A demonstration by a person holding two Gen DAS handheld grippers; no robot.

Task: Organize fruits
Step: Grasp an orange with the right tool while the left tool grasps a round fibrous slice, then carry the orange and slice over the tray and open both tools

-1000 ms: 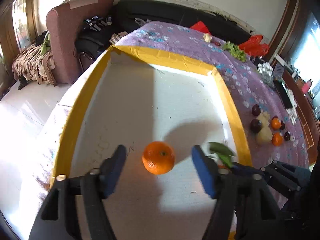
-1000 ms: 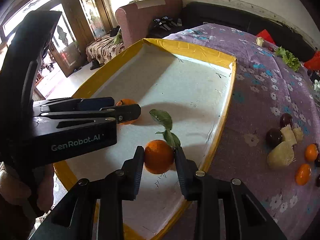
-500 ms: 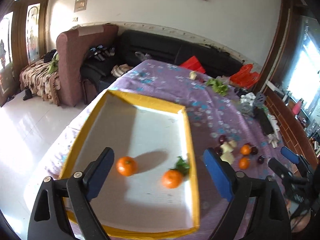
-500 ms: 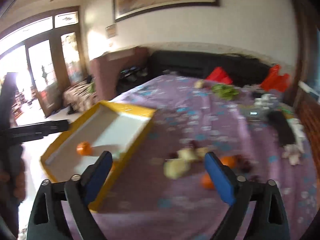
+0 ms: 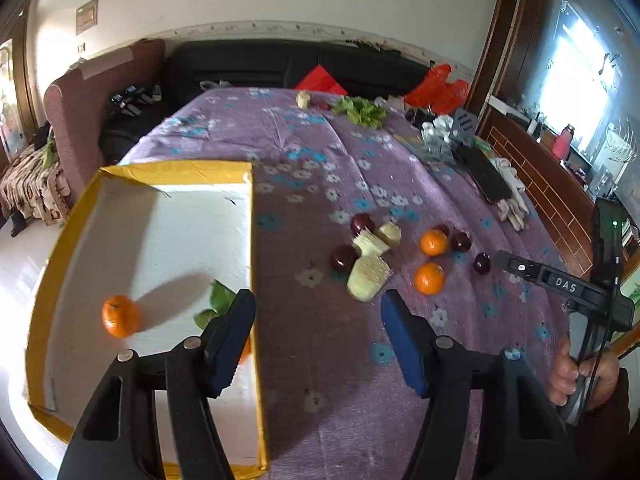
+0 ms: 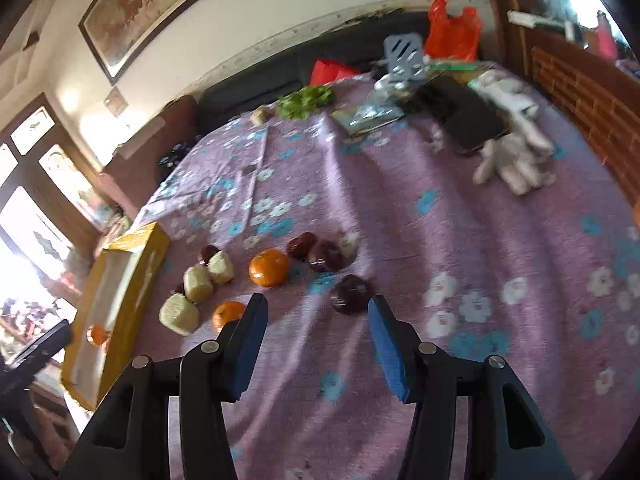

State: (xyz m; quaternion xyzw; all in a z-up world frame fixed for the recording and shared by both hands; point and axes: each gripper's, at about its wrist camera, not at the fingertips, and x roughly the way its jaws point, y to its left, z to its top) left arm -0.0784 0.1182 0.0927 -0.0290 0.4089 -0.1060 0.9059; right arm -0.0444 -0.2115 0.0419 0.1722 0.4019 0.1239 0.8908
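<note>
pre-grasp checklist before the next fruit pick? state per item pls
1. Left gripper empty, jaws just closing partway: ok.
2. Right gripper empty, jaws just closing partway: ok.
3. Tray has free space beside its orange: ok.
4. Loose oranges on the cloth unobstructed, e.g. near one: ok.
5. Right jaws lined up on a fruit: not ok, plum sits ahead, off-centre.
6. Leafy orange settled: cannot tell, mostly hidden.

A black sofa (image 5: 280,64) stands at twelve o'clock, a red bag (image 5: 440,88) at one, greens (image 5: 360,110) between, gloves (image 6: 516,152) at two.
</note>
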